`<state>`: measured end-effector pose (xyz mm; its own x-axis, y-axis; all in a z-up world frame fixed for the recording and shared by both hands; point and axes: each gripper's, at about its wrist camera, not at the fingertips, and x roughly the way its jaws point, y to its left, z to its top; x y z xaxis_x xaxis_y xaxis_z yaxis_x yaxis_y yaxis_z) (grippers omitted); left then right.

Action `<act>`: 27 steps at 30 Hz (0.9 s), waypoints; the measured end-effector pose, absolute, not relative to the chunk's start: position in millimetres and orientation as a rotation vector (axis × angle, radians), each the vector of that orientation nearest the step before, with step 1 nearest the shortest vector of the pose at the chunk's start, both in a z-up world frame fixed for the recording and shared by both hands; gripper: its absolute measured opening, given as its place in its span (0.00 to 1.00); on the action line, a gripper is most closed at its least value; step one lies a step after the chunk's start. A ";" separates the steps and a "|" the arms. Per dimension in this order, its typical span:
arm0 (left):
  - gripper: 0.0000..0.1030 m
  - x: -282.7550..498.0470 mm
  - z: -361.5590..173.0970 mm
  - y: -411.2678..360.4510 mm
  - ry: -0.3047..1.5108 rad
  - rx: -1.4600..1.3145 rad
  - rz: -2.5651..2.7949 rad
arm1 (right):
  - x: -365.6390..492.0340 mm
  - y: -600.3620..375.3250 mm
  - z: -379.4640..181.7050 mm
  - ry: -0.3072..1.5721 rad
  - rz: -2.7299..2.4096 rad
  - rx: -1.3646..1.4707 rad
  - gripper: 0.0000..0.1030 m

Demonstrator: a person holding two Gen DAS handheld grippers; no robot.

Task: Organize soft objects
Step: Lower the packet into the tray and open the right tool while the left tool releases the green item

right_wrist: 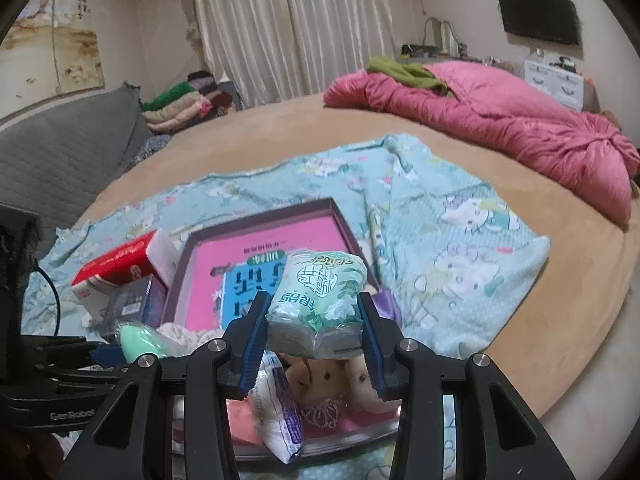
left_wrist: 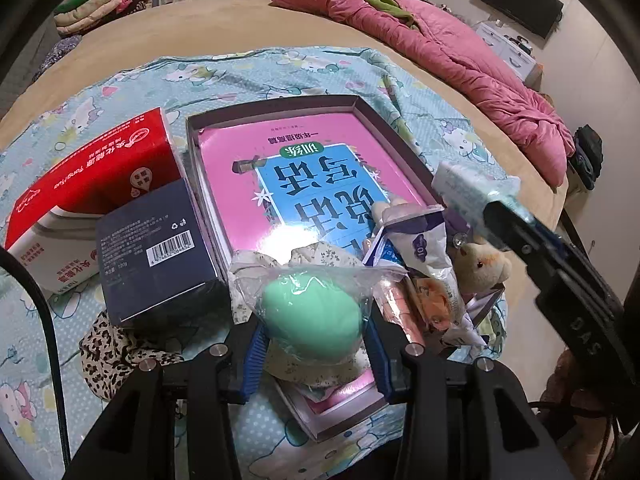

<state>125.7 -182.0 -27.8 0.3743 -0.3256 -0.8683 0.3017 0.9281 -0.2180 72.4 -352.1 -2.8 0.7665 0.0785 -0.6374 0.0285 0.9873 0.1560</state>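
Carrying two soft things at once over the shallow tray, the person is in the placing step, I'd say. On the left, the left gripper is clamping a green sponge egg in its clear wrapper, blue pads pressing both sides, and it is hanging over the near end of the tray, just above a floral cloth. Moving right, the right gripper is squeezing a tissue pack between its pads, hovering above the teddy bear and a white pouch already lying in the tray's near corner. A pink book is filling most of the tray floor.

Next, both loads are probably needing a free patch of that book cover, then a gentle release so nothing rolls off the pile.

Around it: a red box and a dark box are sitting just left of the tray, all on a cartoon-print blanket spread over a tan bed. A pink quilt is bunching at the far side, curtains behind.
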 end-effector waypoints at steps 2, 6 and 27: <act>0.43 125.6 -27.7 -181.7 1.110 -0.024 -0.400 | 74.3 -352.8 -7.5 0.711 0.029 0.165 0.43; 0.43 125.3 -27.9 -182.4 1.104 -0.020 -0.404 | 78.5 -349.1 -13.4 0.721 0.029 0.146 0.43; 0.43 128.4 -29.4 -184.8 1.099 -0.011 -0.400 | 86.3 -344.4 -30.9 0.761 0.048 0.142 0.48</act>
